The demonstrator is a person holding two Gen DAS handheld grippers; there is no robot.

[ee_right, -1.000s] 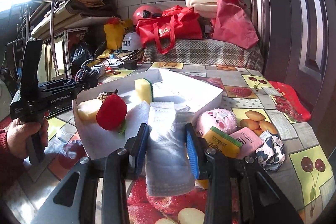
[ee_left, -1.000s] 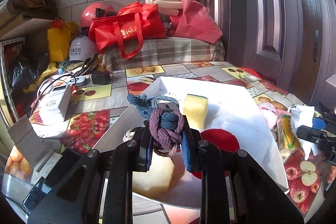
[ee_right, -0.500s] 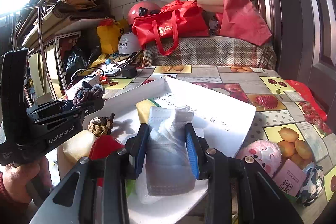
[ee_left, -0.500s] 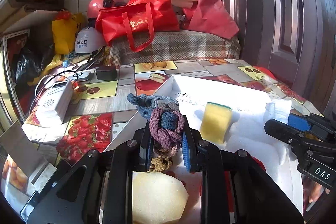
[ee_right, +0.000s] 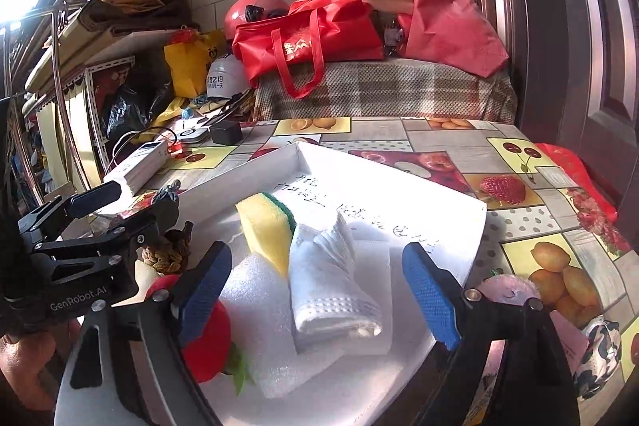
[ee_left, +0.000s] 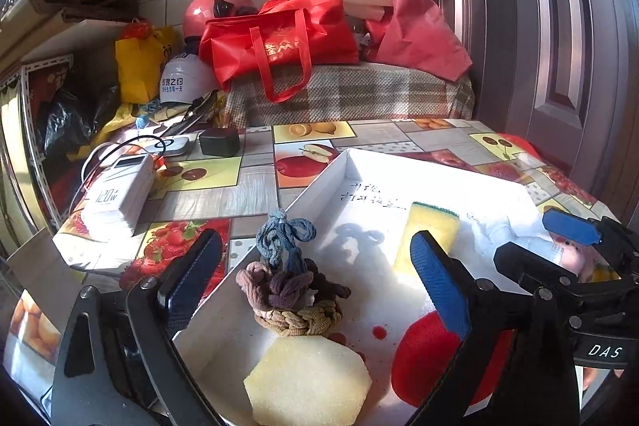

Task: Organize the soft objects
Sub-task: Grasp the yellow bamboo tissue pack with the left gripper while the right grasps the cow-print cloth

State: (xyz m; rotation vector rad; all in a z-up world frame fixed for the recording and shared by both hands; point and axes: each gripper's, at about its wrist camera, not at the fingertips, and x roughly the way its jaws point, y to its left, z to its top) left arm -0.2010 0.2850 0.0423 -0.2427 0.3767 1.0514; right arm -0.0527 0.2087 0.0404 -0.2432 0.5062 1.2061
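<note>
Both grippers have let go since a second ago — the left gripper [ee_left: 315,278] stands spread around the knotted rope bundle [ee_left: 289,290], lying free at centre frame in the white tray [ee_left: 435,166]. Right gripper [ee_right: 317,286], equally spread, flanks the folded white cloth [ee_right: 331,290] — lower centre, beside the yellow sponge [ee_right: 265,232].

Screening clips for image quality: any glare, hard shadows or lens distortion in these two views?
Left wrist view: strong fisheye bending of the door and wall; hard sun puts a crisp shadow of the knotted rope bundle on the white tray, which is nearly blown out. Right wrist view: window glare burns out the top-left corner, and the white towel loses texture in the bright light.
</note>
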